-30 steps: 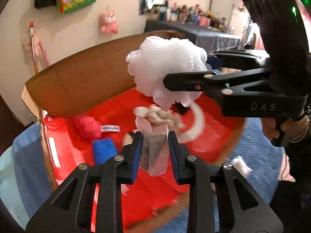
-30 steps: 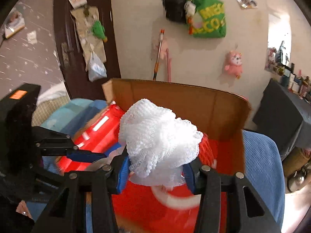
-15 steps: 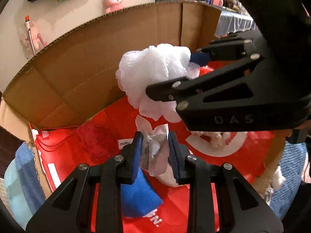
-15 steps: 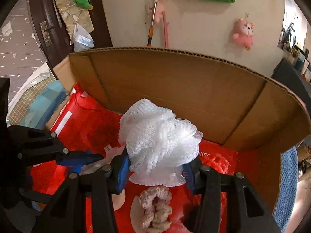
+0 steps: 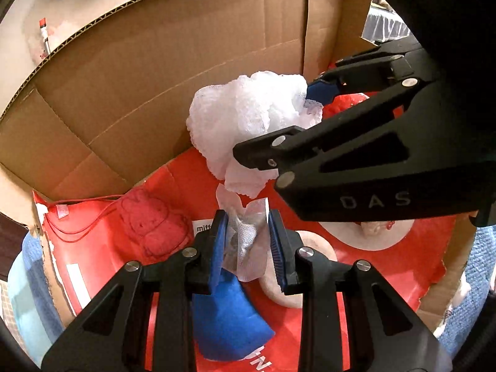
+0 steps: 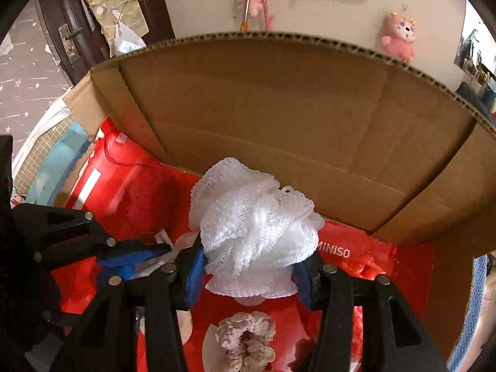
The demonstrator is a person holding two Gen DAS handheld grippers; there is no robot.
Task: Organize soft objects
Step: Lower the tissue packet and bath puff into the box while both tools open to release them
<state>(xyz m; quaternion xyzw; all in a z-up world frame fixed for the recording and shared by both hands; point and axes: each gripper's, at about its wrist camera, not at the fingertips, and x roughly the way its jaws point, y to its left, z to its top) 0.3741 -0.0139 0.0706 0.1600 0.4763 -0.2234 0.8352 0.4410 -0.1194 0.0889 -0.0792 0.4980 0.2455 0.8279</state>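
Observation:
My right gripper (image 6: 248, 276) holds a white mesh bath pouf (image 6: 254, 229) over the red-lined floor of a cardboard box (image 6: 279, 108); its jaws are opening, with the pads still against the pouf's sides. In the left wrist view the same pouf (image 5: 241, 114) hangs just ahead, with the right gripper (image 5: 279, 121) reaching in from the right. My left gripper (image 5: 246, 235) is shut on a small translucent mesh packet (image 5: 248, 248) with something dark inside. Both grippers point steeply down into the box, and the left gripper (image 6: 148, 257) sits close beside the right one.
On the red bag lining (image 6: 341, 252) lie a red knitted toy (image 5: 152, 229), a blue soft piece (image 5: 229, 319), a beige scrunchie (image 6: 245, 338), a pale round pad (image 5: 313, 257) and a red mesh bundle (image 6: 365, 269). Tall cardboard walls (image 5: 155, 77) close the far side. Blue fabric surrounds the box.
Both grippers have come forward and down into the box, so its far wall now fills the views. Each keeps its object; in the last half second they barely move.

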